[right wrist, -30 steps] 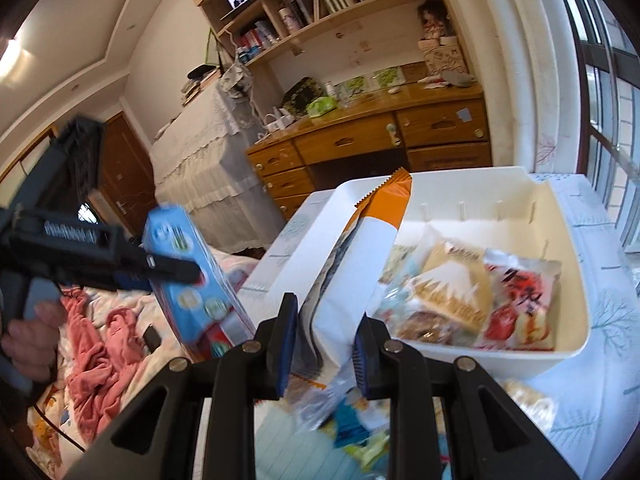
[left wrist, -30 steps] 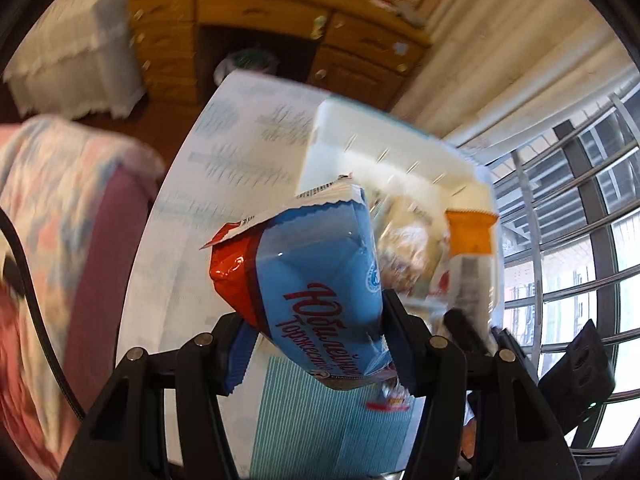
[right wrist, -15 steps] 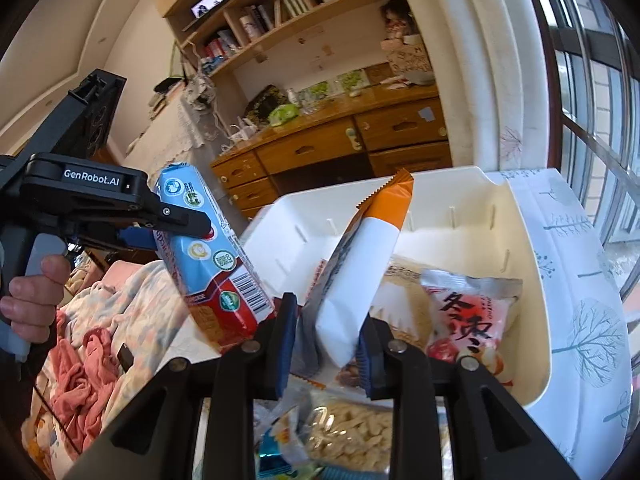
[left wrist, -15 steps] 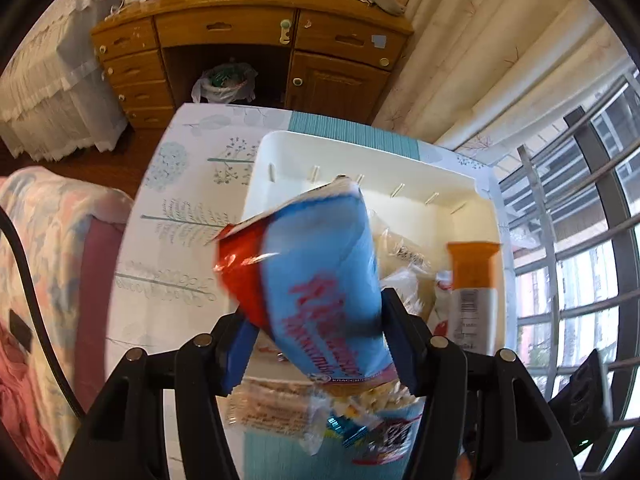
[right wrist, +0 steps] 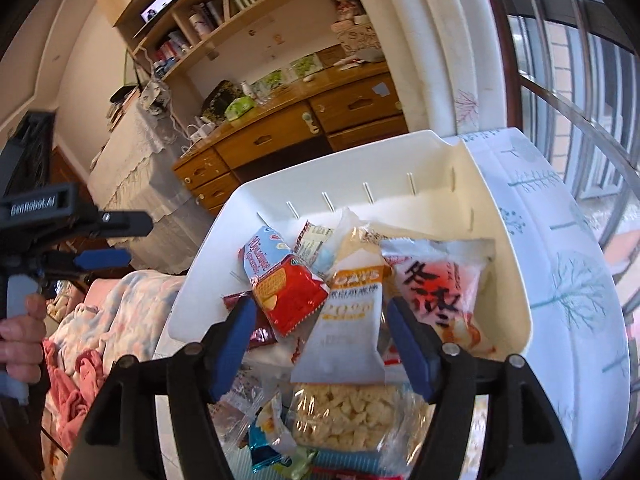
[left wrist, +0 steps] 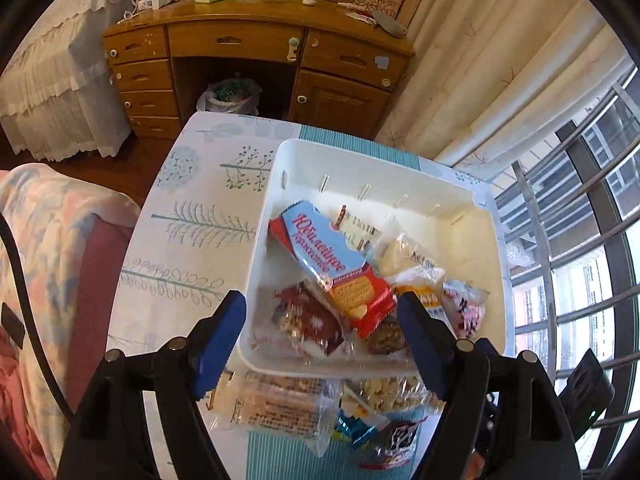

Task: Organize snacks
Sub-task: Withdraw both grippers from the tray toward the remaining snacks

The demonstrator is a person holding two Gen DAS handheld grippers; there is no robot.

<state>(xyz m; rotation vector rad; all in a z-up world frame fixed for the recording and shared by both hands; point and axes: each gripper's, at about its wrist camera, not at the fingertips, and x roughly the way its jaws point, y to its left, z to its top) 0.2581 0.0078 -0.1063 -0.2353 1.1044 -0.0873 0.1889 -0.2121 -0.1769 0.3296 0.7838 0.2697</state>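
Snacks fill the white bin that sits on the tree-patterned tablecloth at the middle of both views. In the left wrist view the left gripper hangs over the near rim of the bin, its jaws opening with nothing pressed between the blue pads; the blue-and-red biscuit pack lies free inside the bin, slanting from upper left to lower right across a dark red packet. In the right wrist view the right gripper is also opening, and the white-and-orange oat packet sits between its spread fingers without either pad touching it, its lower end over the bin's near rim. Just right of it in the bin lies a white-and-red packet with black characters, and the biscuit pack rests to its left. Outside the bin, at the bottom of both frames, lie a clear bag of pale puffed pieces and a few smaller wrappers. At the left edge of the right wrist view, a hand holds the left gripper's handle.
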